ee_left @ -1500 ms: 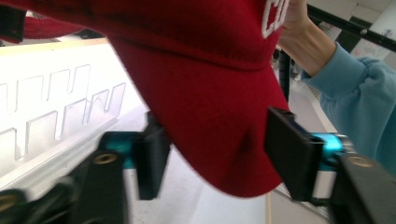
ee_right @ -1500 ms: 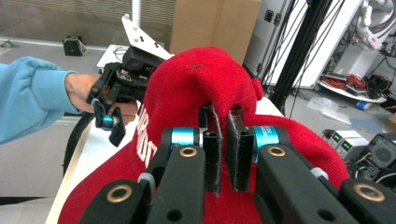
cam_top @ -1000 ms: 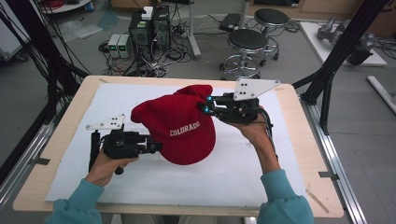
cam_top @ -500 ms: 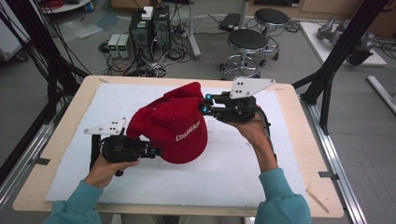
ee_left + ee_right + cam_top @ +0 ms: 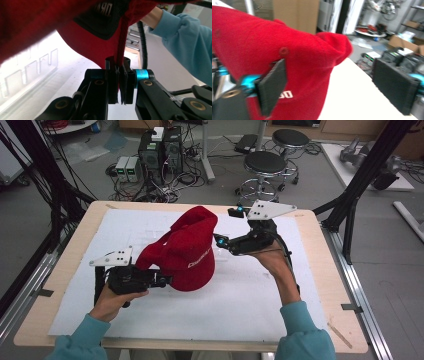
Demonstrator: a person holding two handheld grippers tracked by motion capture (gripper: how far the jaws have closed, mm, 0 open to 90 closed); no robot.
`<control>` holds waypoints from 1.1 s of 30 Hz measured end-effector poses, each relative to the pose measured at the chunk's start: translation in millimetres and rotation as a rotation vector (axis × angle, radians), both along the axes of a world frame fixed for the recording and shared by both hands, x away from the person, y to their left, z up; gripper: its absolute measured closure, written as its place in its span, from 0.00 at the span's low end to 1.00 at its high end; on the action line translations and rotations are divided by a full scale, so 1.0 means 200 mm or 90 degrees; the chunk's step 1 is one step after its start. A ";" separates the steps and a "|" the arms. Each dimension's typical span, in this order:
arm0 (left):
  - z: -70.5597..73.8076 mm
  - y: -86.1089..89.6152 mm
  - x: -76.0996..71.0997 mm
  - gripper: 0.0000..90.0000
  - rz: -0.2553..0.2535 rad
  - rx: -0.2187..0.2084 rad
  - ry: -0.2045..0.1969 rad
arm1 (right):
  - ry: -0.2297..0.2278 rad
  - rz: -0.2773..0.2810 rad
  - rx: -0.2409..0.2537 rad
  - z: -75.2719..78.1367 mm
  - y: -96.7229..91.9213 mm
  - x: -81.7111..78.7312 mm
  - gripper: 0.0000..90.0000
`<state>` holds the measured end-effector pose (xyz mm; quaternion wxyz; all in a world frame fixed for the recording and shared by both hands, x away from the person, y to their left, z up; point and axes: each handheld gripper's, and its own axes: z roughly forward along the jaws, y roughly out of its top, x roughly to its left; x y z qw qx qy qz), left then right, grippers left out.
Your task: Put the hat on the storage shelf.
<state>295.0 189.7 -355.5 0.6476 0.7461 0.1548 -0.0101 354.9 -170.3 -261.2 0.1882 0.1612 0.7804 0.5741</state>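
Note:
A red knitted cap (image 5: 187,252) with white lettering is held up above the white mat (image 5: 250,305) in the middle of the table. My left gripper (image 5: 162,281) is shut on the cap's lower edge. In the left gripper view the red fabric (image 5: 37,22) hangs overhead, and a fold of it is pinched between the closed jaws of the left gripper (image 5: 117,61). My right gripper (image 5: 222,242) is at the cap's right side. Its jaws have just been opening and now stand wide. In the right gripper view of the right gripper (image 5: 334,80), the cap (image 5: 299,57) lies against the left pad (image 5: 273,85) and is not squeezed.
The mat covers most of the wooden table (image 5: 320,240). A clear plastic rack (image 5: 30,72) lies on the mat under the cap. Two stools (image 5: 265,165), computer boxes (image 5: 160,147) and black frame posts (image 5: 365,175) stand on the floor beyond the table.
The right gripper has let go of the cap and its jaws have spread. The cap's top has swung up and to the right, and the cap now hangs from the left gripper alone.

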 end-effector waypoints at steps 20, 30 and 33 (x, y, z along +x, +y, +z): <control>0.11 -0.02 0.04 0.95 0.132 0.021 -0.080 | 0.055 -0.143 -0.032 -0.09 -0.08 -0.08 0.01; 0.12 -0.06 0.10 0.95 0.206 0.051 -0.111 | 0.077 -0.227 -0.017 -0.23 -0.23 -0.20 0.01; 0.12 -0.06 0.12 0.95 0.228 0.064 -0.115 | 0.088 -0.245 -0.018 -0.28 -0.28 -0.24 0.01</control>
